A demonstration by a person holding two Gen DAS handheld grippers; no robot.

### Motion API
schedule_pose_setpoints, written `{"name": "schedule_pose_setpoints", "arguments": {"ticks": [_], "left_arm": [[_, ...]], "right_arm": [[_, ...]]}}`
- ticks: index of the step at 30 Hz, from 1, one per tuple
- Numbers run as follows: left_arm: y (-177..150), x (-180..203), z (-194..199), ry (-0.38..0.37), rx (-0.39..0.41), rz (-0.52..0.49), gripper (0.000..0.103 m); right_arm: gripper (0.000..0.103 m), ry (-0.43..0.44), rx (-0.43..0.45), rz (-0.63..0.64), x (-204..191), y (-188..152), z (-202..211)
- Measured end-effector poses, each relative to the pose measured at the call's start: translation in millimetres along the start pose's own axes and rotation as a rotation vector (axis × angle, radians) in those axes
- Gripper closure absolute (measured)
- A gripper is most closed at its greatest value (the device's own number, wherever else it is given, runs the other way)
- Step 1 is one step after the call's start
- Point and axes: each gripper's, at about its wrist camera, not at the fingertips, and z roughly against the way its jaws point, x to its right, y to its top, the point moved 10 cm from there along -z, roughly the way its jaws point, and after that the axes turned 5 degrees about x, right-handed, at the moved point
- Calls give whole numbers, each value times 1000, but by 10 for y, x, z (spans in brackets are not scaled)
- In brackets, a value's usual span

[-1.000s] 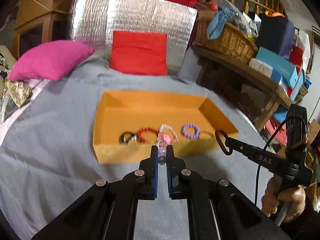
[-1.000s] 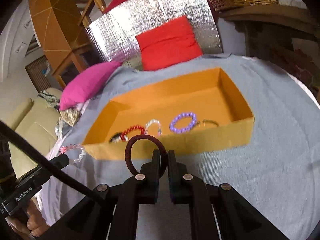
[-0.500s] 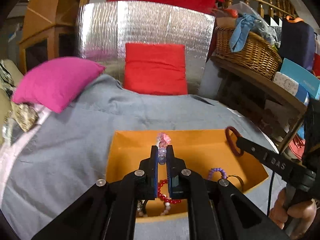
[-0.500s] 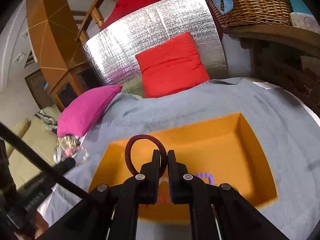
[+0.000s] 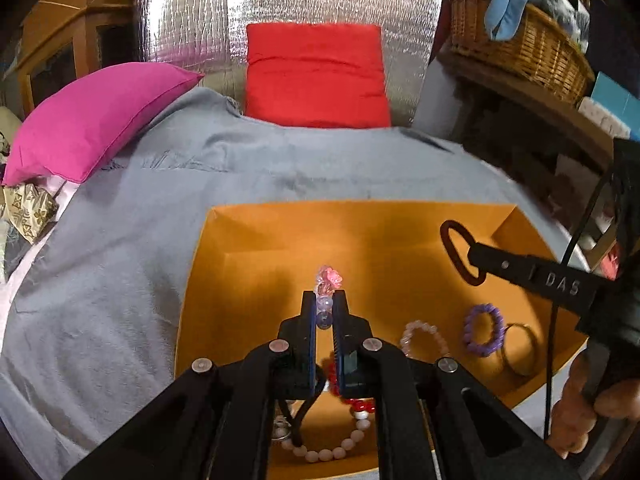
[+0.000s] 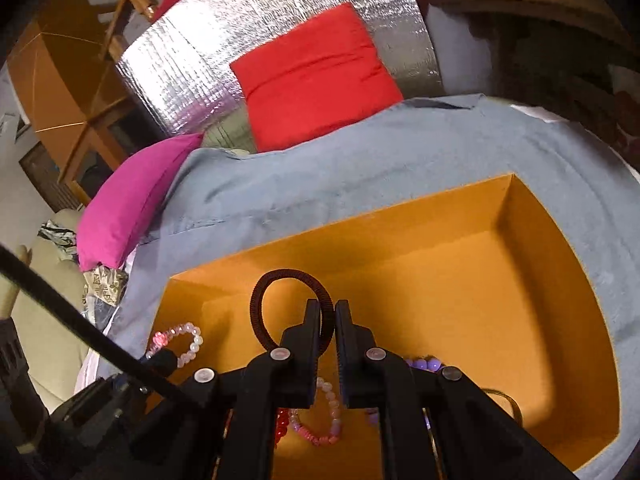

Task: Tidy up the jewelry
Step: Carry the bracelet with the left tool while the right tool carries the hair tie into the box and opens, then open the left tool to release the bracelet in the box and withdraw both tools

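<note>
I am putting jewelry into the orange box (image 5: 248, 264). Both my tools are over the box and each one holds a ring of something.

My left gripper (image 5: 324, 312) has its jaws almost shut. They pinch a pink and clear bead bracelet (image 5: 328, 284) by its side. In the right camera I see the bracelet (image 6: 176, 340) hanging out past the left edge of the box floor.

My right gripper (image 6: 328, 320) also has its jaws nearly closed. They squeeze a dark red hair band (image 6: 280, 304), which stands up like a little hoop. The left camera shows the band (image 5: 460, 252) in the air above the right part of the box.

I think the next job is to go lower, find a bare spot on the box floor, and let go. I should open the jaws just a little so the things drop softly. The far half of the box looks bare, so that seems a good place.

Other pieces already lie in the near part of the box. There is a purple bead bracelet (image 5: 484, 330), a pale pink bead bracelet (image 5: 424, 338), a thin metal bangle (image 5: 520, 350), some red beads (image 5: 360, 402) and a white bead bracelet (image 5: 332, 446). They lie close together in a row.

The box sits on a gray blanket (image 5: 120, 240).
</note>
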Motion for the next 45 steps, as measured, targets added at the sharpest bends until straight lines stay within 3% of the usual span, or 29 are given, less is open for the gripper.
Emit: {"name": "schedule_pose_setpoints", "arguments": {"ticks": [16,30,32,34,36,38,45], "left_arm": [[-122,-105,-132,97,-37,-55,95],[-158,-128,-172,126,-54,-66,95],[-155,-121,-169,133,-58,-73,91],[-148,-109,-145,142,-56,-80,61],[-108,-114,-71,173,-35,-88,46],[-56,-106,20,186,-16,-97,45],[75,4,628,219,67,-123,28]], "right_arm": [[93,-39,-41,-47,145,-105,-209],[93,-23,-33,-76,172,-105,-229],[93,-22,-31,-77,165,-102,-219],[92,-27,-31,-77,159,-104,-208],[83,-29,-33,-74,143,-106,-183],[79,-29,-28,-62,117,-92,-132],[76,-44,31,54,-29,23,405]]}}
